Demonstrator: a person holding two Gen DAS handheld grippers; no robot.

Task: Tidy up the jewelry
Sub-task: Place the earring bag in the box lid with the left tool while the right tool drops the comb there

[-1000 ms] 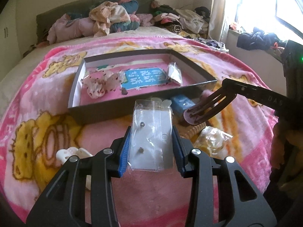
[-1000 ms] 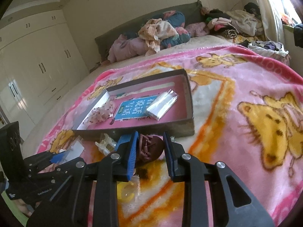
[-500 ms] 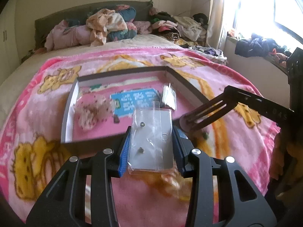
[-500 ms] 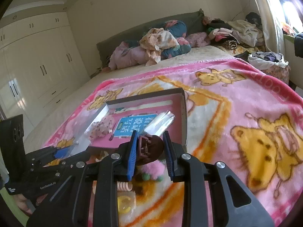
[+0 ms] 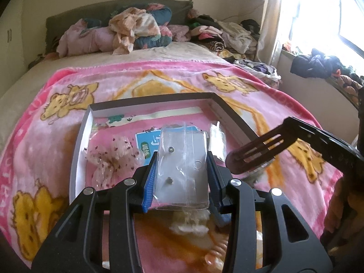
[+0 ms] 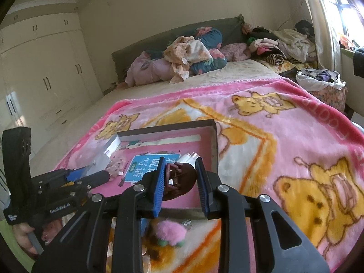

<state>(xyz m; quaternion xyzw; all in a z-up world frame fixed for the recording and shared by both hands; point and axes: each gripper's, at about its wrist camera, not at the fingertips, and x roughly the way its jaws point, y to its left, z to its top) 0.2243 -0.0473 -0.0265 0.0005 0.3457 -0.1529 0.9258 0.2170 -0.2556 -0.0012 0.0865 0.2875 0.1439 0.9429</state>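
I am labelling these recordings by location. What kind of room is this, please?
Most likely a home bedroom: a bed with a pink bear blanket, piled clothes by the headboard, and a built-in wardrobe along the wall.

Both claws have carried the earring bag (image 5: 182, 166) and hair clip (image 6: 179, 178) from the blanket to above the box (image 5: 79, 141).

Bed (image 6: 145, 104), pink bear blanket (image 6: 284, 136), open box (image 6: 215, 141), piled clothes (image 6: 188, 56)

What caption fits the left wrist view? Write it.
Left gripper carries a clear earring bag over the shallow box.
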